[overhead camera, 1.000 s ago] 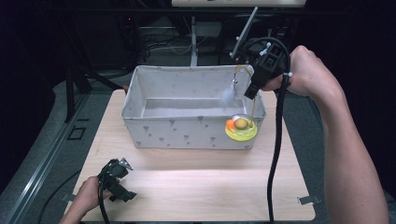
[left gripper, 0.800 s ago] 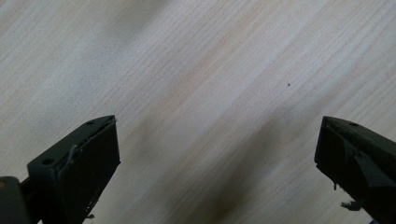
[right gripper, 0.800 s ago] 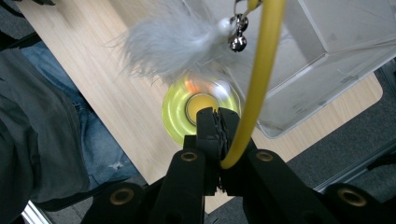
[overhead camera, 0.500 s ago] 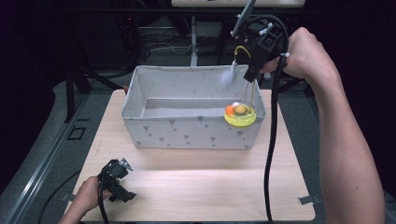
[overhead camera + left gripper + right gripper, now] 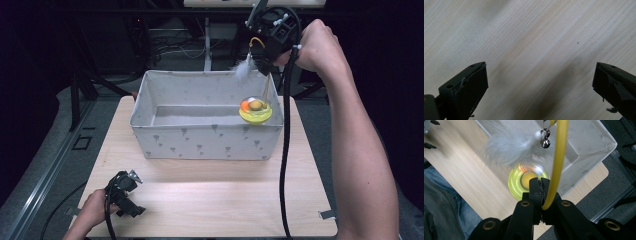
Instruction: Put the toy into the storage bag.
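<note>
Right gripper (image 5: 264,61): raised above the far right corner of the fabric bin (image 5: 205,142), held in the person's right hand (image 5: 314,46). In the right gripper view (image 5: 539,185) its two black jaws stand pressed together, clamped on the yellow wand (image 5: 557,162) of a cat toy.

Cat toy: it hangs from the right gripper over the right end of the bin. The yellow wand arcs up out of the jaws; a white feather tuft (image 5: 243,68) and small silver bells (image 5: 545,142) dangle from its end, above the bin's far rim.

Toy base (image 5: 255,111): a yellow-green disc with an orange and a brownish ball on it, at the right end of the bin, close to its right wall. It looks lifted off the bin floor, though how high I cannot tell. In the right gripper view the disc (image 5: 515,181) sits straight beyond the jaw tips, blurred.

Fabric bin: pale grey with small triangle marks, open-topped, standing on the far half of the wooden table (image 5: 210,200).

Left gripper (image 5: 131,176): low over the table's near left corner, well apart from the bin, held in the left hand (image 5: 92,212). In the left gripper view its jaws stand wide apart with bare wood between them, gripping nothing.

Cable (image 5: 285,165): black, trailing from the right gripper down past the bin's right end and across the table's near edge.
</note>
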Motion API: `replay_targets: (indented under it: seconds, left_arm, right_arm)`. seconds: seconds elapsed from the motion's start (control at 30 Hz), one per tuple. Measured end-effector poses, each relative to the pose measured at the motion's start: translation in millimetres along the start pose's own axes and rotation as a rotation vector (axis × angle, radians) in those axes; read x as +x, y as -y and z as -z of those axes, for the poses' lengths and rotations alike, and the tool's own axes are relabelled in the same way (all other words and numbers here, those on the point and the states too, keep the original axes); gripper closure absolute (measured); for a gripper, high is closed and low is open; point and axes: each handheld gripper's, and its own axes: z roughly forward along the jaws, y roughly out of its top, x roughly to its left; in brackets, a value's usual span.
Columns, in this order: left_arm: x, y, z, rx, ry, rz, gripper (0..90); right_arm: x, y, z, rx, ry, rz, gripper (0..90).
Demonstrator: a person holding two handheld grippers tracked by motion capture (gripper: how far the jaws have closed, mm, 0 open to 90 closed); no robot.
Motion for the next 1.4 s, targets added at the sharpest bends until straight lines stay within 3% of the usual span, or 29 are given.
replay_targets:
  seconds: [0.43, 0.87, 1.4]
  left_arm:
    - [-0.2, 0.7, 0.0, 0.0, 0.0, -0.004, 0.1]
    - [-0.8, 0.9, -0.4, 0.002, 0.003, -0.006, 0.1]
    - [-1.4, 0.5, -0.7, 0.009, 0.004, -0.01, 0.1]
  right_arm:
    - [-27.6, -11.9, -21.2, -0.02, 0.015, -0.072, 88.5]
    - [-35.8, -22.0, -55.0, -0.013, 0.017, -0.091, 88.4]
    - [-42.4, -13.4, -99.5, -0.014, -0.017, -0.109, 88.5]
